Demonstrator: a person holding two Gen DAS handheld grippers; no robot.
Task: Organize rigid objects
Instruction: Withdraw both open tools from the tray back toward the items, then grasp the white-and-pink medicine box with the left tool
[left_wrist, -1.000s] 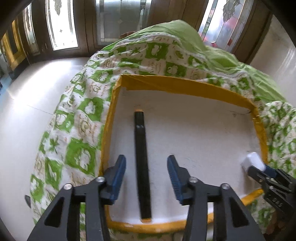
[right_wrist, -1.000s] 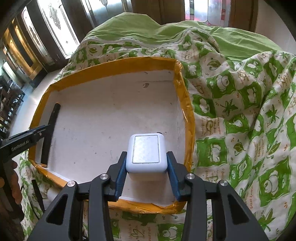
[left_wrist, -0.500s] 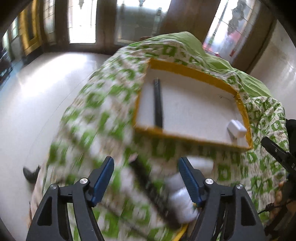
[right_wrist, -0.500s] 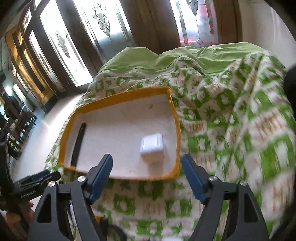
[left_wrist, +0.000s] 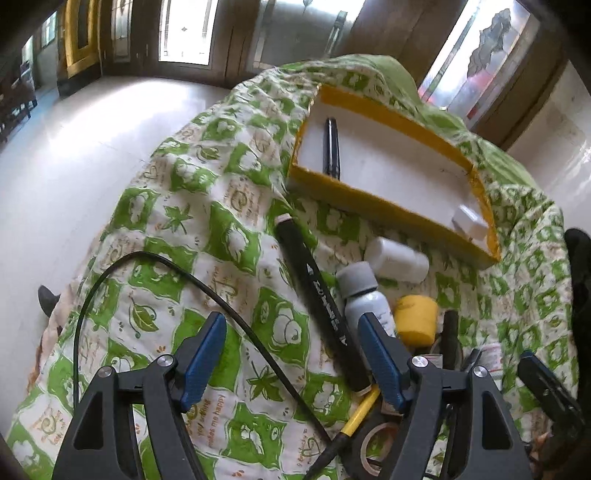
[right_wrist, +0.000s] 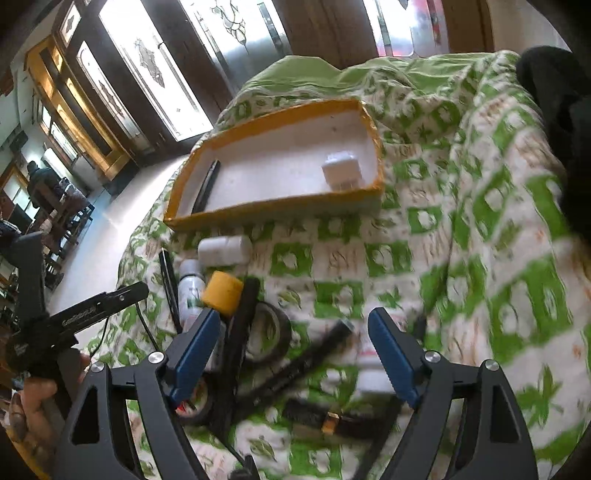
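Two items already lie in the yellow-rimmed tray (left_wrist: 391, 206), well ahead of both sets of jaws: a black pen (left_wrist: 331, 147) along its left wall and a white adapter block (right_wrist: 341, 171) in its right near corner. The rest of the pile waits on the green-patterned bedspread (left_wrist: 177, 229). The left gripper (left_wrist: 291, 360) stands with its jaws wide apart and nothing pressed between them; a long black marker (left_wrist: 314, 295) runs up from just inside its right jaw, and a grey-capped bottle (left_wrist: 364, 295), a yellow cylinder (left_wrist: 415, 321) and a white bottle (left_wrist: 397, 256) sit just ahead and to the right of that jaw. The right gripper (right_wrist: 295, 356) is opening, its jaws clasping nothing; between them lie blurred dark pens, with a tape roll (right_wrist: 267, 332) nearer the left jaw. By my reckoning the sorting is in its early part, most pieces still to go in.
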